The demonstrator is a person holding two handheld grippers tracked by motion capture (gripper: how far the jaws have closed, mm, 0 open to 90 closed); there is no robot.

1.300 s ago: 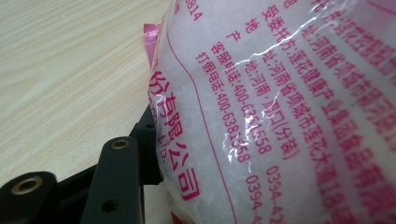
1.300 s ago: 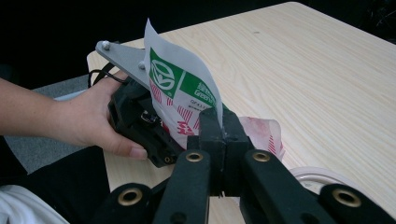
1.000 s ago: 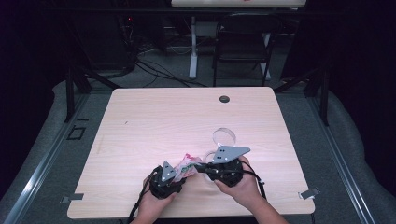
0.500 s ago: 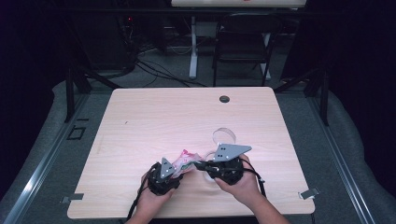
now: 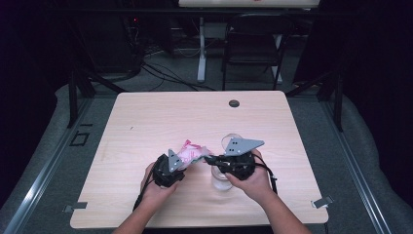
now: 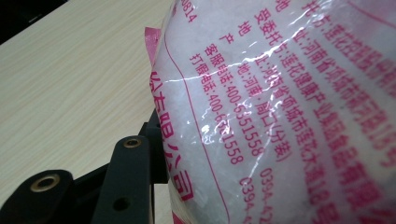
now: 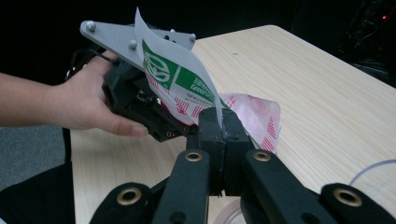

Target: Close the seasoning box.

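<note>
Both claws, left (image 5: 187, 163) and right (image 7: 219, 122), pinch the bag (image 5: 191, 151) shut

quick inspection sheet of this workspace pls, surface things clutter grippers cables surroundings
surface: light wood table, bare but for a round dark grommet near the far edge
job's things: pink-printed plastic bag of white granules held off the table between both grippers; clear cup on the table under the right hand
clutter: nothing seen
grippers: left gripper shut on the bag's near end; right gripper has its jaws closed on the bag's edge
cables: black cable trails from the right gripper; more cables on the floor behind the table
surroundings: dark room, folding chair and a desk leg beyond the table
</note>
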